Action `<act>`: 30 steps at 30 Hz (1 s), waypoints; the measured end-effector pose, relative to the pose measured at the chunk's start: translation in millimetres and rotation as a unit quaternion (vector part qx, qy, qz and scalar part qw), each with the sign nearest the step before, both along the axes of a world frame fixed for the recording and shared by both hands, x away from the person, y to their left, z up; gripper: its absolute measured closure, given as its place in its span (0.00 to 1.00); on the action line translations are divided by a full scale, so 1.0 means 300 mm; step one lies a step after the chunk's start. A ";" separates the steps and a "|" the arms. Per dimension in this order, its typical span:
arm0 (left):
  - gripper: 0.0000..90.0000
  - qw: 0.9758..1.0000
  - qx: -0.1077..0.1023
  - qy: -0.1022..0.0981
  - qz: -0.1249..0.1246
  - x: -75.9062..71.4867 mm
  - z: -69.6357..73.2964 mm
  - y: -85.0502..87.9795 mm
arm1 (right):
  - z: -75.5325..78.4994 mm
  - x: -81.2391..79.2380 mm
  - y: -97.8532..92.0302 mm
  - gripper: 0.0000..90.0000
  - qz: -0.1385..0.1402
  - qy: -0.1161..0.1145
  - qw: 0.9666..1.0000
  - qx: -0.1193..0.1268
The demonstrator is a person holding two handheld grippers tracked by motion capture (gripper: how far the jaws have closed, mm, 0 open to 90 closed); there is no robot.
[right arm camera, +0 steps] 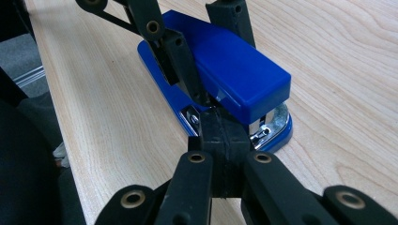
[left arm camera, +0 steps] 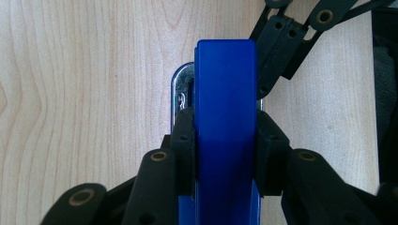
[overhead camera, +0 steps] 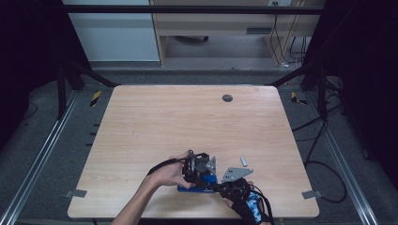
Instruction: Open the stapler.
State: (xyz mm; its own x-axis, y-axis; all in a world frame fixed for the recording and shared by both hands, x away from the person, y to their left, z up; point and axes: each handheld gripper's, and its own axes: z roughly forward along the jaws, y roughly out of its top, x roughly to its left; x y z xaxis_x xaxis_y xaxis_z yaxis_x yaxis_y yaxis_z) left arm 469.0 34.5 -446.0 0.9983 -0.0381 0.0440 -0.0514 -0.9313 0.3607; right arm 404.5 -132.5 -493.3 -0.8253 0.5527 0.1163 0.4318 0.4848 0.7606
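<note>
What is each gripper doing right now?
Left gripper: shut on the blue plastic stapler, clamping its sides.
Right gripper: shut, jaws pressed together, tips at the stapler's metal mouth.

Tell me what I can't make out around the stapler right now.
- Stapler rear end: left gripper view, cut off by the bottom edge.
- Right gripper tips: right gripper view, shut, poking under the stapler's top; what they touch is hidden.
- Small grey piece on the table: high view, too small to identify.

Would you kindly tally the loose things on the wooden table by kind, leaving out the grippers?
Blue plastic stapler with a metal base: 1
Small grey rectangular piece lying flat on the table: 1
Total: 2
</note>
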 end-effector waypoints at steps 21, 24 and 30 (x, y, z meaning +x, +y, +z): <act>0.73 1.000 -0.013 0.001 0.007 -0.006 -0.003 0.009 | -0.001 0.002 0.001 1.00 0.003 0.002 1.000 0.004; 0.73 1.000 -0.015 -0.002 0.005 -0.008 -0.002 0.011 | -0.001 0.001 0.002 1.00 0.005 0.003 1.000 0.004; 0.73 1.000 -0.016 -0.004 0.005 -0.011 -0.001 0.012 | -0.004 0.002 0.004 1.00 0.007 0.007 1.000 0.008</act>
State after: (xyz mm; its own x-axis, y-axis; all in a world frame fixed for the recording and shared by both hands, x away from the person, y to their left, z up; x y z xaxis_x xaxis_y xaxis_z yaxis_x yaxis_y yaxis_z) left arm 465.6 38.0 -446.2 0.9982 -0.0266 0.0535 -0.0453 -0.9201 0.3891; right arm 405.1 -131.4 -494.3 -0.8315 0.5386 0.1363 0.4350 0.4785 0.7628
